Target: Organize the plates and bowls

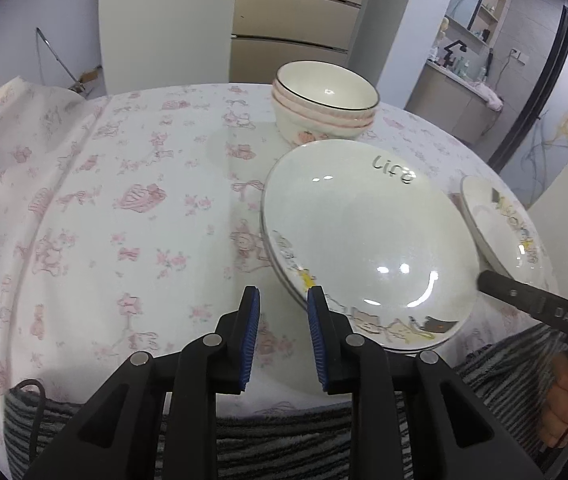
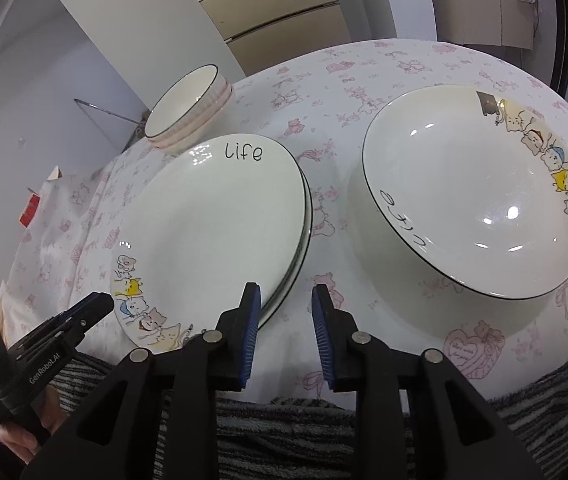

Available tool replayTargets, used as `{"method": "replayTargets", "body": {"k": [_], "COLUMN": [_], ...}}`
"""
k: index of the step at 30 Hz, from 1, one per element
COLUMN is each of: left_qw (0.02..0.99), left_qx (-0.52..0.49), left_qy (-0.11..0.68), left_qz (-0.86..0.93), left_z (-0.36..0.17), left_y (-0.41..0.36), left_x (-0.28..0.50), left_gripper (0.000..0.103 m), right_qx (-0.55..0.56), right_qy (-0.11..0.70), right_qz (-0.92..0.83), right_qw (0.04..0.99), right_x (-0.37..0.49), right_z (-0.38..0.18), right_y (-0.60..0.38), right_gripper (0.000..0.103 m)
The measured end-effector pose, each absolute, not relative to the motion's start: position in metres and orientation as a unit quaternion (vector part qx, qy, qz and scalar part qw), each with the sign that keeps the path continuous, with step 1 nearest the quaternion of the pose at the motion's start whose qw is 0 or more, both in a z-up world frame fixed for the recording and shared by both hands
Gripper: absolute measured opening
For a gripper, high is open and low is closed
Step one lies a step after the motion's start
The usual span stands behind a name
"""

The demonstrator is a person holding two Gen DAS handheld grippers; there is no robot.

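A stack of white plates with cat drawings and the word "Life" [image 1: 367,240] [image 2: 212,232] lies on the table. A single deep plate with the same drawings [image 2: 479,192] [image 1: 499,228] lies to its right. A stack of white bowls with pink ribbed sides [image 1: 323,104] [image 2: 188,116] stands behind the plates. My left gripper [image 1: 284,300] is open and empty at the near left rim of the plate stack. My right gripper [image 2: 285,296] is open and empty over the cloth between the stack and the single plate.
The round table has a white cloth with pink prints [image 1: 104,200]. A grey striped towel [image 2: 284,432] lies along the near edge. A cabinet with drawers [image 1: 291,32] stands behind the table.
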State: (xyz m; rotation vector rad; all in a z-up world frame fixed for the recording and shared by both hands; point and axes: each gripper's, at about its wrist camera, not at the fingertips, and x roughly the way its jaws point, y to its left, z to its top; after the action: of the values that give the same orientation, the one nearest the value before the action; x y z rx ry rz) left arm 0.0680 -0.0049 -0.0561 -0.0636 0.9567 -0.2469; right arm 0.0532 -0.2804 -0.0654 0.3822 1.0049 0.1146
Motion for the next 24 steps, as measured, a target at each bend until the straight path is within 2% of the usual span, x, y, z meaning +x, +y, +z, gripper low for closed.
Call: {"method": "replayTargets", "body": {"k": [5, 13, 17, 20, 21, 22, 24], "left_qw": [0.890, 0.902, 0.903, 0.905, 0.906, 0.905, 0.906], "left_qx": [-0.014, 0.017, 0.008, 0.015, 0.018, 0.019, 0.015], "left_qy": [0.437, 0.393, 0.381, 0.367, 0.363, 0.359, 0.344], "left_qz": [-0.129, -0.176, -0.198, -0.214, -0.219, -0.227, -0.248], "left_z": [-0.044, -0.011, 0.003, 0.008, 0.010, 0.011, 0.013], "left_y": [-0.011, -0.048, -0.072, -0.093, -0.099, -0.105, -0.118], "left_x": [0.062, 0.057, 0.070, 0.074, 0.074, 0.074, 0.073], "left_gripper": [0.026, 0.027, 0.027, 0.037, 0.049, 0.065, 0.086], "right_qx": [0.173, 0.118, 0.133, 0.157, 0.166, 0.178, 0.200], "right_qy": [0.462, 0.385, 0.364, 0.351, 0.347, 0.343, 0.348], "right_qz": [0.045, -0.011, -0.026, -0.040, -0.046, -0.054, -0.069], "right_qw": [0.869, 0.915, 0.922, 0.922, 0.922, 0.921, 0.914], "right_x": [0.048, 0.030, 0.027, 0.024, 0.024, 0.024, 0.025], "right_z": [-0.056, -0.014, -0.001, 0.003, 0.002, 0.001, -0.006], "right_y": [-0.285, -0.302, -0.324, -0.343, -0.349, -0.356, -0.367], "right_gripper": [0.026, 0.039, 0.040, 0.043, 0.045, 0.048, 0.051]}}
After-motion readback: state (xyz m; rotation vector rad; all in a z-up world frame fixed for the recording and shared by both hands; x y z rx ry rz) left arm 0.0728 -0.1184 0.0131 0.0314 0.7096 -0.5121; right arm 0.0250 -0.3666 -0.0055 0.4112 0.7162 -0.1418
